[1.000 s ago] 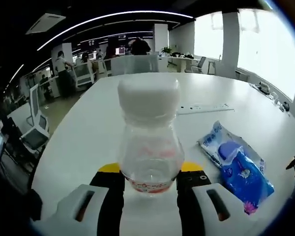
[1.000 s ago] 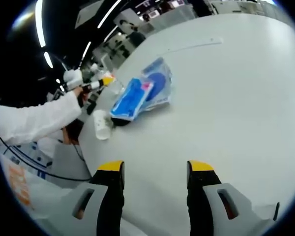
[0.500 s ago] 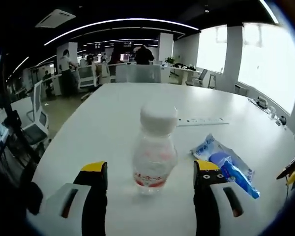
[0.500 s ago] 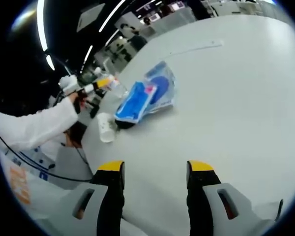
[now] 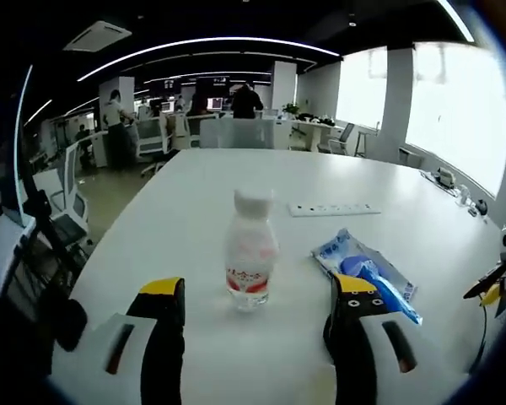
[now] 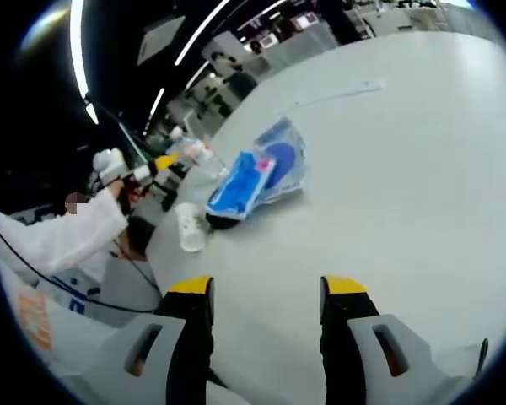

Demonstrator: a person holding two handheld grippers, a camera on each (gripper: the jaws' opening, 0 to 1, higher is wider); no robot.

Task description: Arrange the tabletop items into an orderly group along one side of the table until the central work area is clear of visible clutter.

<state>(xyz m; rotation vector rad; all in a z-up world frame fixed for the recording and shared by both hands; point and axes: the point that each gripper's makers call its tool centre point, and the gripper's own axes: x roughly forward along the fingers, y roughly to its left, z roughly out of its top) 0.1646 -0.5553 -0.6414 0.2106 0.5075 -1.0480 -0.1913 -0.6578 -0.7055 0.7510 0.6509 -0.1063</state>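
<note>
The small drink bottle [image 5: 250, 257] stands upright on the worktop [image 5: 194, 194], dead ahead of the left tongs [image 5: 257, 314], apart and empty; right tongs [image 6: 266, 325] also apart, farther off.

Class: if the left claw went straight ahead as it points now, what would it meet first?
Probably the small bottle, standing upright on the table between the open left claw's lines; depth is uncertain.

One bottle [image 5: 250, 260]; two blue packets [image 6: 260, 171]; one cup [image 6: 189, 227]
</note>
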